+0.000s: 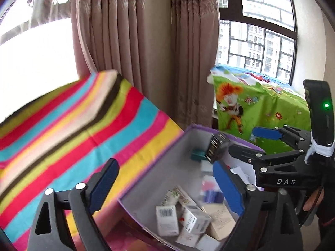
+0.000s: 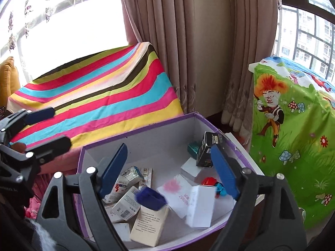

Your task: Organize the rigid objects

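A purple-edged cardboard box [image 2: 142, 132] with grey inner walls holds several small cartons, among them a black carton [image 2: 207, 148] leaning at the far right, a white carton [image 2: 201, 205] and a cream carton [image 2: 149, 226]. A blurred dark blue object [image 2: 150, 196] shows above the cartons, between my right gripper's fingers. My right gripper [image 2: 169, 173] is open over the box. My left gripper [image 1: 165, 188] is open above the box's left wall [image 1: 167, 161]. The right gripper [image 1: 240, 140] also shows in the left wrist view, with the black carton [image 1: 215, 148] by its lower finger.
The box sits against a striped cloth [image 2: 100, 96] covering a raised surface at left. A green cartoon-print cloth [image 2: 293, 138] covers furniture at right. Curtains [image 2: 178, 41] and windows stand behind.
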A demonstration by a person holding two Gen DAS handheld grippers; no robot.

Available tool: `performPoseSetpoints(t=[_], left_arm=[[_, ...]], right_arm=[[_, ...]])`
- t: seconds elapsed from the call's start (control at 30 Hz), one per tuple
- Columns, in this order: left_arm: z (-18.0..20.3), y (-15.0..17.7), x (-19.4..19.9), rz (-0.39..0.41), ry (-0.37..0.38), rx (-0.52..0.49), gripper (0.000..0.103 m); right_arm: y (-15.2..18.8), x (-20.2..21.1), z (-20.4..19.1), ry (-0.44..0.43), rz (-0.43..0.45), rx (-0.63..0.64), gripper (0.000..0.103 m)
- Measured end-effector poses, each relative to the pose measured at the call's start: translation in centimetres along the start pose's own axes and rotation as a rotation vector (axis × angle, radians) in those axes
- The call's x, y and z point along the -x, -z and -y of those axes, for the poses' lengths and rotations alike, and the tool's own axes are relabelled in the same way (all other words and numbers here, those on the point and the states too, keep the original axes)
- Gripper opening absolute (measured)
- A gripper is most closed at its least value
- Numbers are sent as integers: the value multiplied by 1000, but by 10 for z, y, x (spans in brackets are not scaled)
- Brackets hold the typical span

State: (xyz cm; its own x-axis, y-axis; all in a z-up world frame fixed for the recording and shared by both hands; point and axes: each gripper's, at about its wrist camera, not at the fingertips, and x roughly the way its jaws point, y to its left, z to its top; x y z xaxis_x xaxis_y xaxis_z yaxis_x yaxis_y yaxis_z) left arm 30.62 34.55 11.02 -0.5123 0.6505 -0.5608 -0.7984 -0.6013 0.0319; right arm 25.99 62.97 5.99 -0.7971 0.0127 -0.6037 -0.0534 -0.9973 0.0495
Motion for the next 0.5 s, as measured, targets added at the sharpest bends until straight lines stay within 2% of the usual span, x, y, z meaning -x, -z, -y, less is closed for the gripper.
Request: performPoseSetpoints(t=[0.1,0.17,0.2,0.27,0.37,0.5], left_arm=[[-2,-6,13,39,-29,14,103],[-7,-8,16,44,-54,41,103],[-9,-8,13,18,-57,56,103],[-15,-6,-2,-87,-40,81,103],[-24,2,-24,-192,-24,118,103],[-28,11,-33,-241,-21,128,103]], right_arm=[[-1,-1,-1,-9,-31,-17,90],[0,-7,-3,8,-90,-19,90],[2,-10,-3,25,-132,-15,90],[6,-19,-7,50,-215,8,90],[12,-23,-11,54,-240,21,90],[20,-29,-11,45,-273,19,90]])
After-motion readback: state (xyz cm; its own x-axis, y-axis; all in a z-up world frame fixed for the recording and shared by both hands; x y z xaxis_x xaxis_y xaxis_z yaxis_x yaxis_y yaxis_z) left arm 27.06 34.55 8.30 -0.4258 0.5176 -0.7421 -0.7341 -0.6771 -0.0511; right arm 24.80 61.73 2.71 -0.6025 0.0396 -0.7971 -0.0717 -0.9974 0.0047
